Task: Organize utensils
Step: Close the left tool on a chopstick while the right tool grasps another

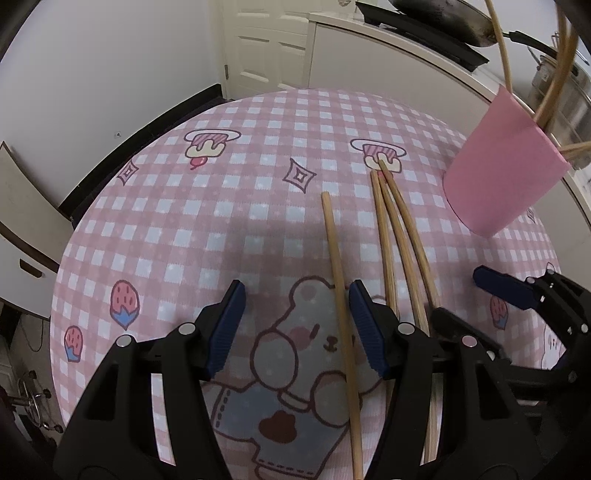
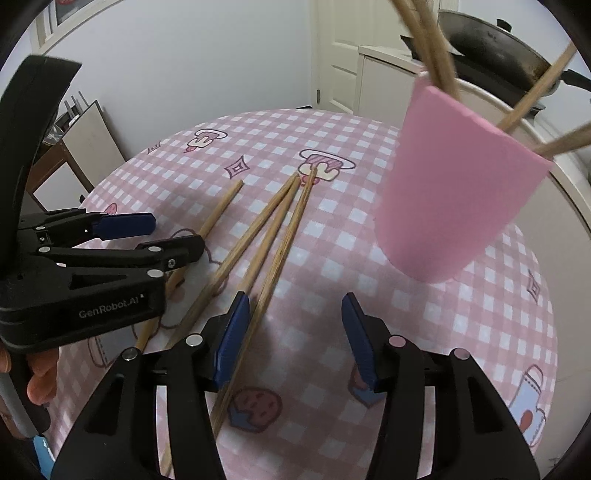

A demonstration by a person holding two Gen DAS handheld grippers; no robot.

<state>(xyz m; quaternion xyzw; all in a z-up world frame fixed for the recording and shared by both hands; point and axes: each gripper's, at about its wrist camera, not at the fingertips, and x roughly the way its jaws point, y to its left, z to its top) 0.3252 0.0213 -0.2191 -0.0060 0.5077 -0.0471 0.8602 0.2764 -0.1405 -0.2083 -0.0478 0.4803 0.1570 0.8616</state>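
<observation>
Several wooden chopsticks lie on the pink checked tablecloth [image 1: 184, 221]. One single chopstick [image 1: 338, 280] lies between the open jaws of my left gripper [image 1: 297, 325], close to its right finger. Three more chopsticks [image 1: 402, 236] lie just right of it, fanned from a shared far tip. A pink cup [image 1: 502, 173] holding several chopsticks stands at the right. In the right wrist view my right gripper [image 2: 293, 339] is open and empty, its left finger beside the rightmost chopstick [image 2: 280, 251]. The cup [image 2: 458, 184] stands ahead of it to the right. The left gripper [image 2: 147, 236] shows at the left.
A counter [image 1: 388, 48] with a dark pan [image 1: 443, 18] and a steel pot [image 1: 565, 99] stands behind the table. A white door [image 1: 266, 44] is beyond. Table edges fall off at left and far side. A folded board [image 2: 88, 136] leans by the wall.
</observation>
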